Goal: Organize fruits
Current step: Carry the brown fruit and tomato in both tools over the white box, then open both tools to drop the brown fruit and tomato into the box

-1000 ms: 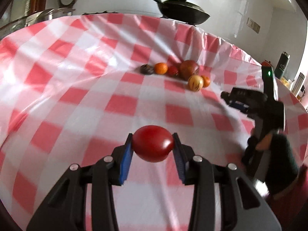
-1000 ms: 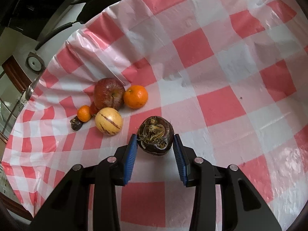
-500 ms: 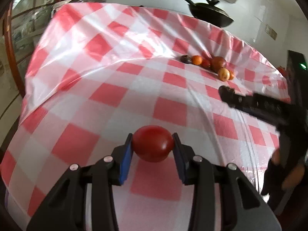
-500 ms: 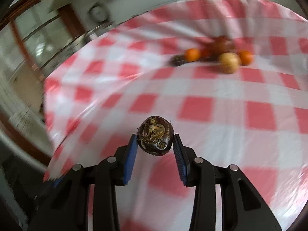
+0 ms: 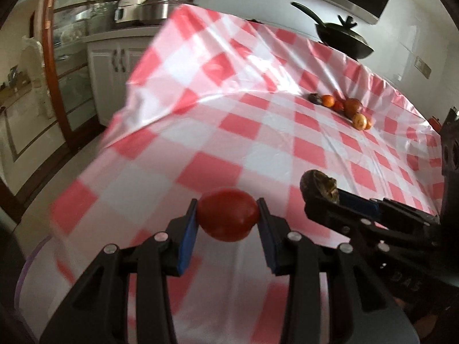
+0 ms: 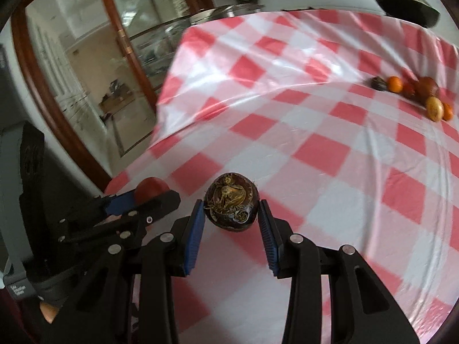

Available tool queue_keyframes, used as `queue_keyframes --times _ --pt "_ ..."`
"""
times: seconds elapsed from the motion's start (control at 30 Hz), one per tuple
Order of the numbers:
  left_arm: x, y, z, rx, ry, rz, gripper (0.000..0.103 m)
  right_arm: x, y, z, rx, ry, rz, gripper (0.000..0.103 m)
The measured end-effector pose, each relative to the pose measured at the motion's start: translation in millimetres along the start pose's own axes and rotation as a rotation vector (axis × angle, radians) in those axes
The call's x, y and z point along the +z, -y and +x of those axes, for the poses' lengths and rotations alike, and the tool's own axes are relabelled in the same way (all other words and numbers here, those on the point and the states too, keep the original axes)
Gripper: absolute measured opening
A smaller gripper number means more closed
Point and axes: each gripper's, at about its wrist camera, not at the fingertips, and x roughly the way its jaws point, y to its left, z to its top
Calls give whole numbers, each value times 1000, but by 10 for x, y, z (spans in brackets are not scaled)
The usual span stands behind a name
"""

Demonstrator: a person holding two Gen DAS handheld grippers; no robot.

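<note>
My left gripper [image 5: 228, 220] clamps red tomato [image 5: 227, 215]; right gripper [image 6: 231, 220] clamps dark brown fruit [image 6: 231, 202] — both held near table's edge, well apart from fruit pile [image 5: 344, 109]. Risks: round fruit slips from pads, rolls off checked cloth [image 5: 258, 132] — grippers side by side, may knock together.

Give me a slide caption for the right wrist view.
Right hand-held gripper grips a dark brown fruit above the checked tablecloth, left hand-held gripper alongside holding a red fruit.
</note>
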Motion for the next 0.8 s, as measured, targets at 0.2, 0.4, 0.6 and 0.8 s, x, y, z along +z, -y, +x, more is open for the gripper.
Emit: queue_keyframes --times 0.2,0.4,0.6,0.8 --pt "-244 -400 -320 60 2 -29 40 -81 -453 -21 45 5 -113 39" --pt "-580 -942 -729 121 21 -108 40 -260 -1044 -33 122 -8 -273 39" --pt "-1020 -1472 -995 226 -8 -175 40 -632 -1729 13 228 -40 -492 39" --pt "-1553 -1894 -846 292 -114 -258 40 -1129 -2181 385 262 -160 -680 39"
